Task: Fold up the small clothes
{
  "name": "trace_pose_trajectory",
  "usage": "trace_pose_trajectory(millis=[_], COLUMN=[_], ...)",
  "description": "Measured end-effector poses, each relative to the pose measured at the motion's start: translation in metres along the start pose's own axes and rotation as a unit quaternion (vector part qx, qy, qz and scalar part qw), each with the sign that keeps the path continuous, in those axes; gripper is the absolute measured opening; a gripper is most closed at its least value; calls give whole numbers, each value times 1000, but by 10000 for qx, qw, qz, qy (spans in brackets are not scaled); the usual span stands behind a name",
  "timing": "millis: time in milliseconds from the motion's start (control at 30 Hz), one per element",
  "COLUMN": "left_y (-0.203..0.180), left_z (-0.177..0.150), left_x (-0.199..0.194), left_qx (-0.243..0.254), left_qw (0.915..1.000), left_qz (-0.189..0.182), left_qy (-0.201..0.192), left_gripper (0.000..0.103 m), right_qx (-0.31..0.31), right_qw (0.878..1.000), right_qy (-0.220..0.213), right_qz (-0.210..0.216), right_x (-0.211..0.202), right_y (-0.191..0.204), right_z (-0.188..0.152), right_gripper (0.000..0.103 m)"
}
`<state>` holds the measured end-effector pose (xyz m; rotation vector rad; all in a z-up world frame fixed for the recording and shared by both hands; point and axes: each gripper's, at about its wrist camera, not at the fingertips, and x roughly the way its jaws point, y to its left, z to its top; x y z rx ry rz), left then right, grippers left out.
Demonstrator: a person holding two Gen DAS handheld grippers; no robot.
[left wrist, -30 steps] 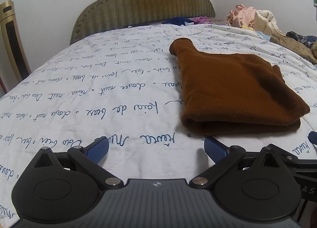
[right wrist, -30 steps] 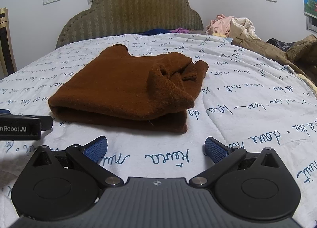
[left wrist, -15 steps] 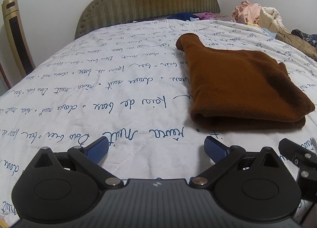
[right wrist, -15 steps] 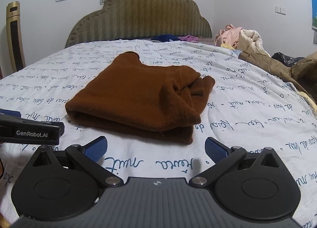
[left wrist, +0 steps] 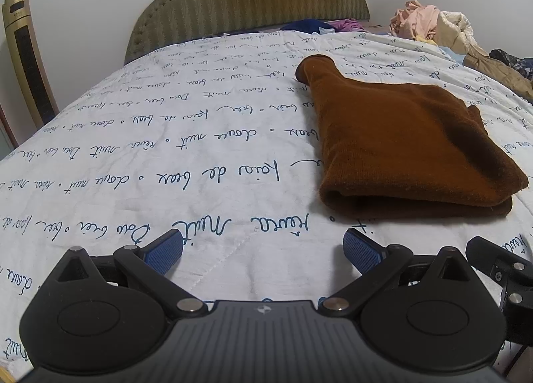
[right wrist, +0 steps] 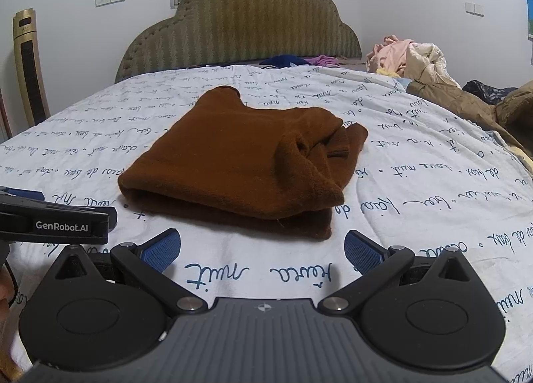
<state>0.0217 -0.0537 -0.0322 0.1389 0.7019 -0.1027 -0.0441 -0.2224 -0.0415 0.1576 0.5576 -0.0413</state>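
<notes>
A brown knitted garment [left wrist: 399,143] lies folded on the white bedspread [left wrist: 166,150], with a rumpled sleeve end on its right side; it also shows in the right wrist view [right wrist: 240,163]. My left gripper [left wrist: 263,251] is open and empty, above the bedspread, short of the garment's near left corner. My right gripper [right wrist: 263,249] is open and empty, just short of the garment's near edge. The left gripper's body [right wrist: 53,223] shows at the left of the right wrist view.
An olive padded headboard [right wrist: 240,23] stands at the far end. A heap of clothes [right wrist: 409,56] and brown garments [right wrist: 483,100] lie at the bed's right side. A gold tower fan [left wrist: 26,56] stands at the left.
Both grippers have drawn back and risen from the garment, so it sits farther away in both views. Both stay open. The garment has not moved.
</notes>
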Motion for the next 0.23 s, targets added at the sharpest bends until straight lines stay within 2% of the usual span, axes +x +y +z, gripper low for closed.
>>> trace_pose_trajectory(millis=[133, 233], left_y=[-2, -4], left_z=[-1, -1], left_x=[-3, -5], left_qx=[37, 83], left_qw=[9999, 9999], left_qz=[41, -65], left_qy=[-90, -107], left_gripper=[103, 103], right_qx=[-25, -61], right_qw=[10000, 9999], right_qy=[21, 21], right_qz=[61, 97], right_x=[1, -1], right_y=[2, 5], right_z=[0, 0], right_gripper=[103, 103])
